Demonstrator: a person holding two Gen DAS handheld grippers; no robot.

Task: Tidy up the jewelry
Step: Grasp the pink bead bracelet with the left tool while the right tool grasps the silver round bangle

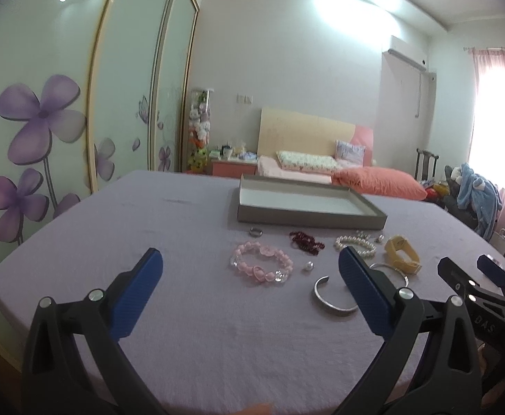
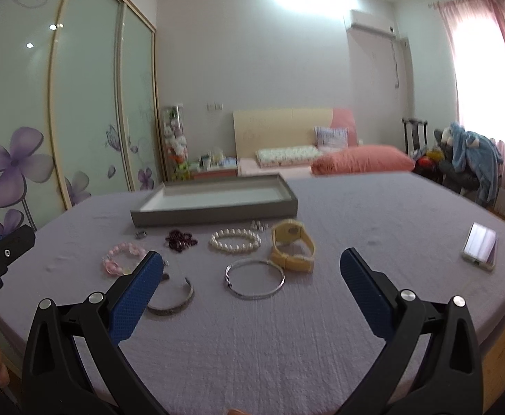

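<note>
Jewelry's all spread loose on the purple counter [image 2: 356,328]: the thin silver bangle [image 2: 254,279] sits at about 12 o'clock from the right claw [image 2: 252,292], between its wide-open, empty fingers. The pink bead bracelet [image 1: 261,267] is at 12 o'clock of the left claw [image 1: 250,294], also gaping and empty. The grey tray [image 1: 308,219] sits beyond, phone [image 2: 479,246] at 2 o'clock.
</note>
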